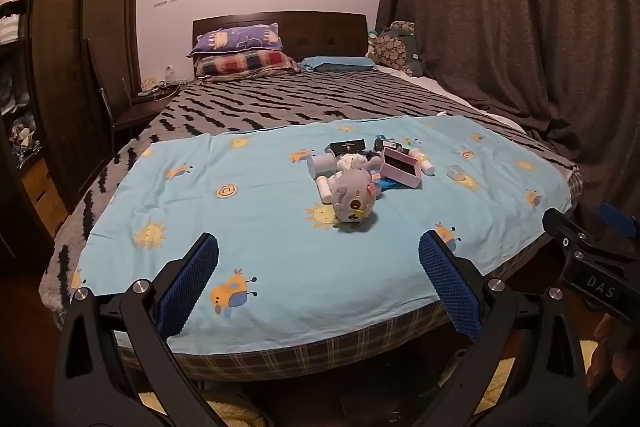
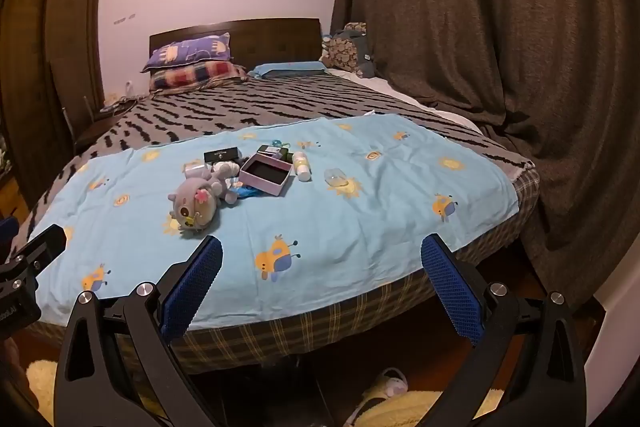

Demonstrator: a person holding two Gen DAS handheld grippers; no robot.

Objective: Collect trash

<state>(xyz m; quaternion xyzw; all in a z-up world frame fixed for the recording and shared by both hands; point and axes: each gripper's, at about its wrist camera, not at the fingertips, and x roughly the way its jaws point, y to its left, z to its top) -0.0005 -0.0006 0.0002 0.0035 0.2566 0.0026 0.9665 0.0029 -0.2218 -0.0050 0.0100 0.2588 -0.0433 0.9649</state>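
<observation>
1. I'm looking at the bed (image 1: 248,107), with a blue sheet (image 1: 280,235) spread over its near end. That sheet is my whole work area, and it carries one pile only, up toward its far middle.
2. Nothing looks collected. I see no bin or bag in either view, so I can't tell where the trash is meant to go.
3. Left gripper (image 1: 318,247) hangs off the near edge of the bed, jaws wide apart, nothing between them. Right gripper (image 2: 320,251) is the same: jaws spread, empty, well short of the pile.
4. Biggest thing in the pile: a grey plush (image 2: 196,205), lying nearest me. A toy rather than trash, I judge, and it sits in front of the rest.
5. Behind it, a pink box (image 2: 266,179), open and empty-looking, touching the clutter around it.
6. A black box (image 2: 221,155) lies flat at the back.
7. A white bottle (image 2: 302,167) lies just right of the pink box.
8. A clear cup (image 2: 335,178) sits apart to the right, on its own.
9. Small blue scraps (image 2: 246,191) peek out under the pink box; I can't make out what they are.
10. My read: we're at the start, with every pick left to do.
</observation>
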